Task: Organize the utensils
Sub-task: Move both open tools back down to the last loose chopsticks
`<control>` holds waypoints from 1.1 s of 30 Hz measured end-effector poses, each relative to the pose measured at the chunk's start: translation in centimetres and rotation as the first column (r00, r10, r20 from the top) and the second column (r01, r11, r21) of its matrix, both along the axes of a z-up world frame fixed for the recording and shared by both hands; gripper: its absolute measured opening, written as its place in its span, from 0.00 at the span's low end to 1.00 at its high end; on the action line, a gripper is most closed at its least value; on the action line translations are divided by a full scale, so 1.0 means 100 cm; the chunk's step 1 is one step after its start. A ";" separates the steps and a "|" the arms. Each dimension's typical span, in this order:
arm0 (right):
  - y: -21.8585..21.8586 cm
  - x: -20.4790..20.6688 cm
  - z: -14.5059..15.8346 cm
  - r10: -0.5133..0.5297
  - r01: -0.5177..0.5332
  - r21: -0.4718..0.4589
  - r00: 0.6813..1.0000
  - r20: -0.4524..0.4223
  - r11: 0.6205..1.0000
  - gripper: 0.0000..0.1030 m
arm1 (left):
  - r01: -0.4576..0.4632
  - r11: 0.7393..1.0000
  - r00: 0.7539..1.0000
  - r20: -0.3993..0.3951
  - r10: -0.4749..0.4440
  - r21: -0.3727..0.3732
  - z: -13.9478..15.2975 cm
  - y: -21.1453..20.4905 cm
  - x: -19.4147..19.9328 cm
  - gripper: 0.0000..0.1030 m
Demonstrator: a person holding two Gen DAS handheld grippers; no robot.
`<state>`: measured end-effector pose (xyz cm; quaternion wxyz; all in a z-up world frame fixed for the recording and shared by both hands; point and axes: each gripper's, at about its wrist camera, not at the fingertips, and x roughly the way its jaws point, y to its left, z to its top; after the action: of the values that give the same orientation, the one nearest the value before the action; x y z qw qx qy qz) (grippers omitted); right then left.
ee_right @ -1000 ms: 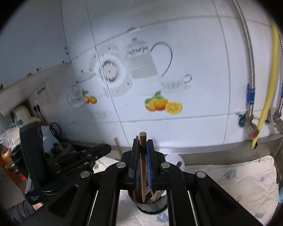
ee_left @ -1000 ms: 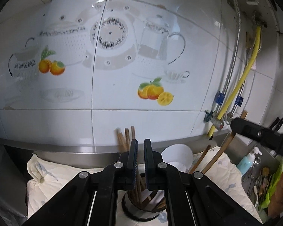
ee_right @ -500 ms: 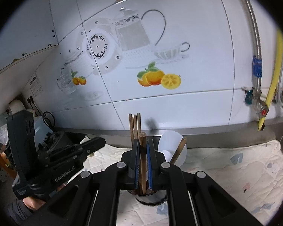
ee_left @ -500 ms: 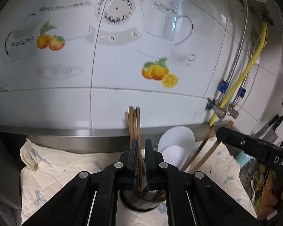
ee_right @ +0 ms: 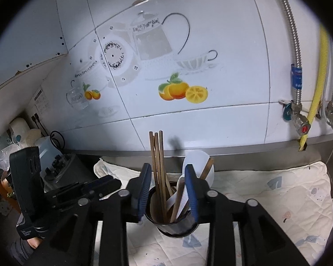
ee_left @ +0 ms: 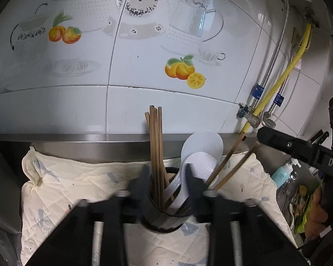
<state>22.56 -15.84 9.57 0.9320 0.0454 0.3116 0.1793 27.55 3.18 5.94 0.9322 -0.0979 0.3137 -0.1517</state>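
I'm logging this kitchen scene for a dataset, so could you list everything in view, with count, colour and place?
dark round utensil cup: one, black, on the quilted cloth, below both grippers
brown wooden chopsticks: several, exact count unclear, upright in the cup
white plastic rice paddles: two, standing in the cup
cream quilted cloth: one, spread over the counter
yellow hose: one, on the tiled wall at right
braided metal hoses: two, silver, beside the yellow hose
teal pump bottle: one, far right
left gripper: black, jaws opening, chopsticks between them unpressed
right gripper: blue-padded, jaws opening around the chopsticks
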 end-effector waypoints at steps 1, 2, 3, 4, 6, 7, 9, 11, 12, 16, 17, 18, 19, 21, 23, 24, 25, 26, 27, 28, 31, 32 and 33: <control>-0.001 -0.002 0.002 0.000 0.000 -0.001 1.000 0.003 1.000 0.34 | 0.000 1.000 1.000 0.001 0.000 -0.002 0.000 0.000 -0.001 0.43; -0.002 -0.006 0.004 -0.003 0.003 -0.004 1.000 0.009 1.000 0.34 | 0.004 1.000 1.000 0.000 -0.004 -0.006 0.001 0.000 -0.004 0.43; -0.003 -0.009 0.005 -0.006 0.007 -0.006 1.000 0.014 1.000 0.34 | 0.009 1.000 1.000 -0.002 -0.009 -0.010 0.001 0.000 -0.006 0.43; -0.005 -0.012 0.007 -0.009 0.009 -0.006 1.000 0.018 1.000 0.35 | 0.012 1.000 1.000 -0.003 -0.012 -0.012 0.001 0.000 -0.007 0.43; -0.010 -0.019 0.010 -0.015 0.015 0.000 1.000 0.022 1.000 0.36 | 0.023 1.000 1.000 -0.006 -0.023 -0.012 0.000 -0.002 -0.011 0.43; -0.012 -0.022 0.010 -0.013 0.013 0.006 1.000 0.018 1.000 0.36 | 0.024 1.000 1.000 -0.007 -0.024 -0.009 -0.001 -0.002 -0.013 0.43; -0.018 -0.031 0.009 -0.018 0.018 0.006 1.000 0.011 1.000 0.36 | 0.031 0.999 0.999 -0.009 -0.032 -0.010 -0.003 -0.003 -0.019 0.43; -0.023 -0.038 0.007 -0.018 0.018 0.001 1.000 0.000 1.000 0.36 | 0.039 0.999 0.999 -0.016 -0.039 -0.013 -0.005 -0.004 -0.023 0.43; -0.026 -0.042 0.005 -0.018 0.018 0.005 1.000 -0.007 1.000 0.36 | 0.042 0.999 0.999 -0.023 -0.043 -0.016 -0.007 -0.004 -0.025 0.43; -0.038 -0.056 -0.011 -0.028 0.028 0.005 0.998 -0.054 1.000 0.36 | 0.051 0.999 0.997 -0.056 -0.051 -0.010 -0.018 -0.006 -0.031 0.43; -0.041 -0.060 -0.017 -0.029 0.029 0.000 0.997 -0.070 1.000 0.36 | 0.050 0.999 0.996 -0.066 -0.051 -0.017 -0.021 -0.006 -0.033 0.43; -0.043 -0.062 -0.022 -0.031 0.030 -0.004 0.996 -0.085 1.000 0.36 | 0.049 0.998 0.996 -0.072 -0.050 -0.026 -0.024 -0.006 -0.035 0.43; -0.045 -0.064 -0.028 -0.034 0.033 -0.009 0.994 -0.100 0.999 0.36 | 0.049 0.998 0.996 -0.075 -0.051 -0.030 -0.026 -0.005 -0.037 0.43; -0.050 -0.067 -0.043 -0.040 0.037 -0.020 0.990 -0.138 0.999 0.36 | 0.041 0.999 0.996 -0.083 -0.043 -0.027 -0.031 -0.006 -0.042 0.43; -0.055 -0.068 -0.061 -0.048 0.043 -0.030 0.982 -0.182 0.999 0.36 | 0.044 0.998 0.995 -0.092 -0.047 -0.033 -0.036 -0.006 -0.046 0.43; -0.058 -0.069 -0.070 -0.053 0.047 -0.033 0.978 -0.204 0.998 0.36 | 0.040 0.999 0.994 -0.101 -0.044 -0.036 -0.038 -0.006 -0.049 0.43; -0.060 -0.068 -0.080 -0.054 0.048 -0.034 0.972 -0.229 0.998 0.36 | 0.039 0.999 0.993 -0.108 -0.043 -0.036 -0.040 -0.006 -0.050 0.43; -0.062 -0.069 -0.087 -0.055 0.048 -0.037 0.968 -0.243 0.998 0.35 | 0.037 0.999 0.993 -0.115 -0.041 -0.030 -0.043 -0.008 -0.052 0.43; -0.063 -0.068 -0.095 -0.057 0.048 -0.040 0.964 -0.261 0.998 0.35 | 0.034 0.999 0.992 -0.120 -0.037 -0.026 -0.045 -0.009 -0.054 0.43; -0.064 -0.068 -0.102 -0.053 0.044 -0.040 0.960 -0.276 0.998 0.34 | 0.032 0.999 0.992 -0.124 -0.035 -0.025 -0.047 -0.009 -0.056 0.43; -0.064 -0.066 -0.123 -0.037 0.026 -0.037 0.946 -0.323 0.999 0.30 | 0.025 1.000 0.991 -0.135 -0.027 -0.016 -0.052 -0.012 -0.061 0.48; -0.063 -0.066 -0.128 -0.033 0.020 -0.041 0.943 -0.332 0.999 0.27 | 0.023 1.000 0.990 -0.136 -0.024 -0.012 -0.053 -0.012 -0.063 0.48; -0.063 -0.065 -0.134 -0.034 0.019 -0.046 0.940 -0.340 0.999 0.24 | 0.020 1.000 0.990 -0.137 -0.021 -0.010 -0.054 -0.013 -0.064 0.48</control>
<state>16.09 -22.13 -3.86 0.8671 0.0602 0.4713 0.1496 21.10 1.89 0.53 0.9064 -0.1087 0.3774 -0.1555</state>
